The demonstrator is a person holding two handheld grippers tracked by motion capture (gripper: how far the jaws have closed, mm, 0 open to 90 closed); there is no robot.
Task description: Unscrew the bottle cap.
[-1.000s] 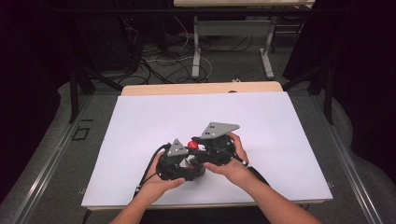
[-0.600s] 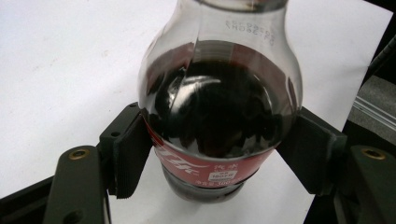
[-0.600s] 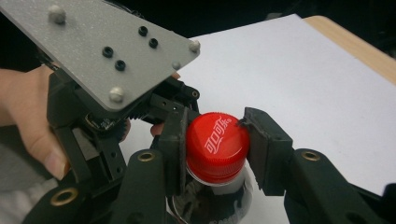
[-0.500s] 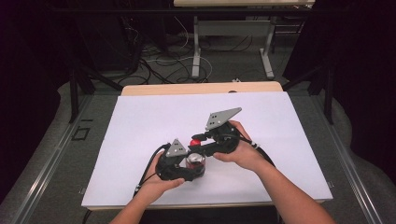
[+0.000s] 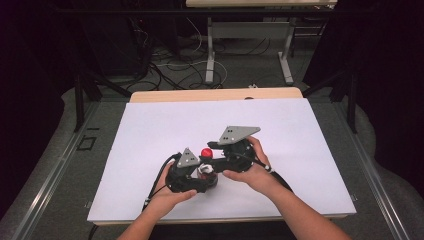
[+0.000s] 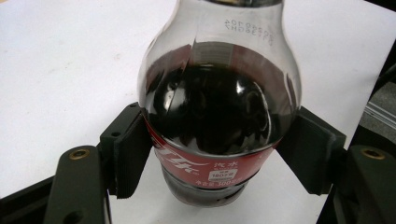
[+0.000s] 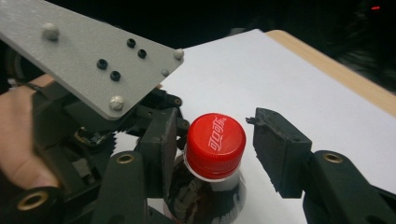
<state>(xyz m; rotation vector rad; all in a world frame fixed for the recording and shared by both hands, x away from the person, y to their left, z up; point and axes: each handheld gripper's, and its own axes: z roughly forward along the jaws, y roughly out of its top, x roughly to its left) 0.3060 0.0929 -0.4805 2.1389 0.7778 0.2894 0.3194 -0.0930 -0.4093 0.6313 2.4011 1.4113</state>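
My left gripper point(image 6: 212, 154) clamps the dark cola bottle point(image 6: 219, 116); my right gripper point(image 7: 212, 149), jaws just opening, straddles its red screw cap point(image 7: 215, 144) without pressing it.

White tabletop point(image 5: 150, 135) lies bare on every side of the cola bottle point(image 5: 205, 165), open to approach. Bottle body is blocked by the left gripper point(image 6: 212, 149); beside the red cap point(image 7: 216, 144), a gap separates it from one right gripper point(image 7: 212, 149) finger.

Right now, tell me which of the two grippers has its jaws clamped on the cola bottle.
The left gripper: its jaws press the cola bottle at the red label. The right gripper has just been opening; one jaw stands clear of the red cap.
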